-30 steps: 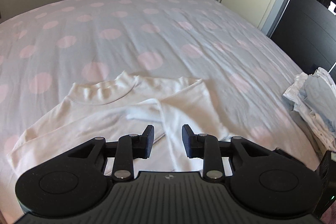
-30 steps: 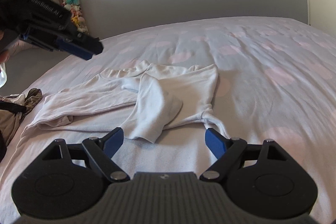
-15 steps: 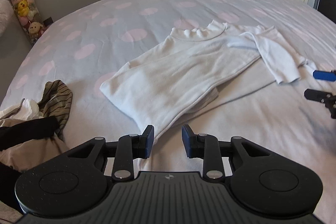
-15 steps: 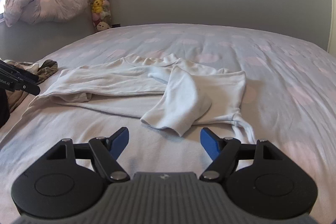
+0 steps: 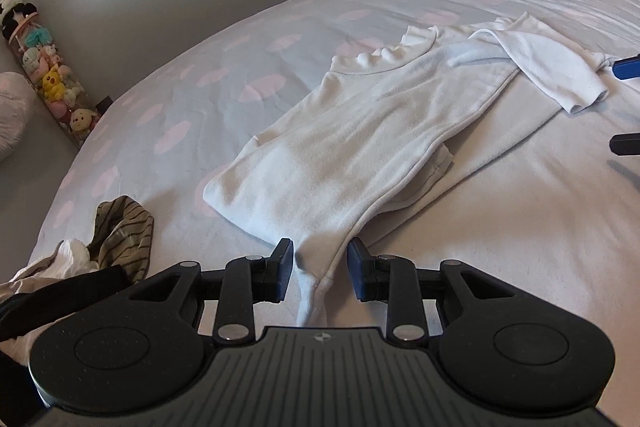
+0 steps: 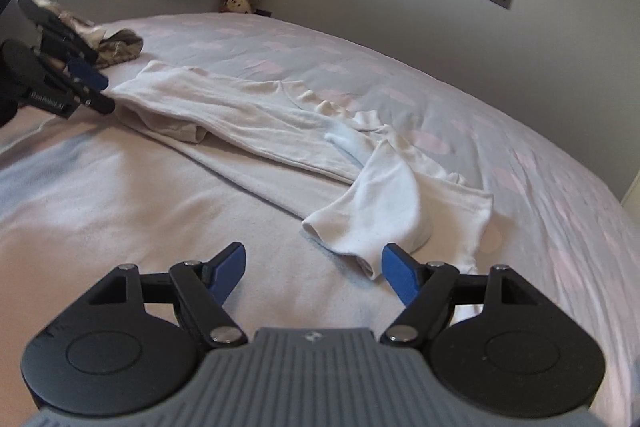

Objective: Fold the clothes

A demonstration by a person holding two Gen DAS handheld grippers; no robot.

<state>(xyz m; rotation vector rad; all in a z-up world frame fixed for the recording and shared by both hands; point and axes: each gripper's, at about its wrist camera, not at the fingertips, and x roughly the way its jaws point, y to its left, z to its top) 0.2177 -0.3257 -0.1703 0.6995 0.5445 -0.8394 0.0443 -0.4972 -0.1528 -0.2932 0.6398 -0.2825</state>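
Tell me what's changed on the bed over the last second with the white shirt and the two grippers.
The left gripper swung from the middle of the white shirt to its bottom corner, which now lies between its open jaws, not pinched. The right gripper rolled and came up to the folded-over sleeve; its jaws narrowed a little but remain open. Nothing was grasped. The shirt, the bed and the striped clothes pile stayed as they were.

We see a white long-sleeved top [image 5: 360,131] lying partly folded on the spotted bed, one sleeve [image 6: 380,211] doubled back across its body.
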